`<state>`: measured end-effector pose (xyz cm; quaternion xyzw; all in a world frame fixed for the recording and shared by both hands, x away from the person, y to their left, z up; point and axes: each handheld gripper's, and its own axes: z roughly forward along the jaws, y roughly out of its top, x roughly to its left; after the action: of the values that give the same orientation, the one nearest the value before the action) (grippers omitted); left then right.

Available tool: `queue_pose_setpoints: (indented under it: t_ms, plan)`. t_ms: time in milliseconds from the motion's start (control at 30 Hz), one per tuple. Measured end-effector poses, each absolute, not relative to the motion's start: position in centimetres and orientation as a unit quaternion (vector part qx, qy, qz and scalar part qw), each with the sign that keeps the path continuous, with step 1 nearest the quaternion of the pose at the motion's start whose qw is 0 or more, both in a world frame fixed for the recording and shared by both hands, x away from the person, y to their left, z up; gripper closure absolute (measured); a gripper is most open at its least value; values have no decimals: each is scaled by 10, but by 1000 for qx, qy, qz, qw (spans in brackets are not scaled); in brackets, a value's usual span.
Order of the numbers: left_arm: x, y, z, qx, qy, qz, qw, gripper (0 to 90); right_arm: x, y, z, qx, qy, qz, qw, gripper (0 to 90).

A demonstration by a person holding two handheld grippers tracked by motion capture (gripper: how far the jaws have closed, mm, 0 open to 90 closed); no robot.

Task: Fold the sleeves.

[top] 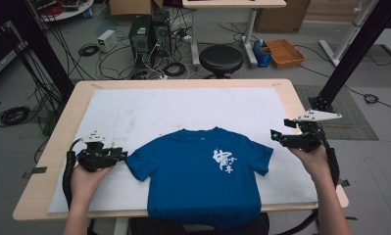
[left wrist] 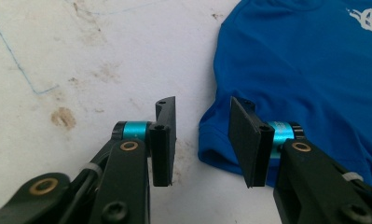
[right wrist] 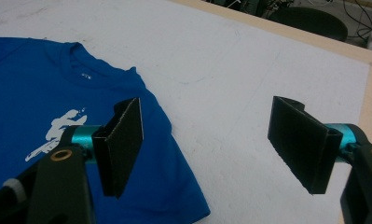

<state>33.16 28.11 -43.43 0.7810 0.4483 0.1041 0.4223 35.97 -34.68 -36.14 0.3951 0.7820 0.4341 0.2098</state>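
Shirt lies flat at tabletop 6 o'clock. We see left hand-held gripper spread, half-narrowed beside its sleeve to pinch; right hand-held gripper spread wide at 3 o'clock.

black stool, orange tray, computer towers

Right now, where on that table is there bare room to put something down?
The white mat lies bare between the blue T-shirt collar and the table's far edge. Smaller bare patches flank each sleeve, but the left claw and right claw crowd them.
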Motion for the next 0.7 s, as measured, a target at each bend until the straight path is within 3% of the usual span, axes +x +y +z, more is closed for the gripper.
queue_pose_setpoints:
  t_ms: [267, 433, 600, 700]
  plan:
    - [333, 279, -443, 785, 462, 86, 404, 703, 360, -347, -362, 396, 782, 433, 210, 264]
    - [332, 277, -444, 786, 460, 77, 406, 869, 360, -347, -362, 398, 782, 432, 210, 265]
    - [330, 282, -439, 767, 468, 60, 435, 882, 359, -347, -361, 397, 781, 433, 211, 266]
    - [328, 278, -421, 742, 466, 25, 482, 883, 359, -348, -361, 398, 780, 435, 211, 266]
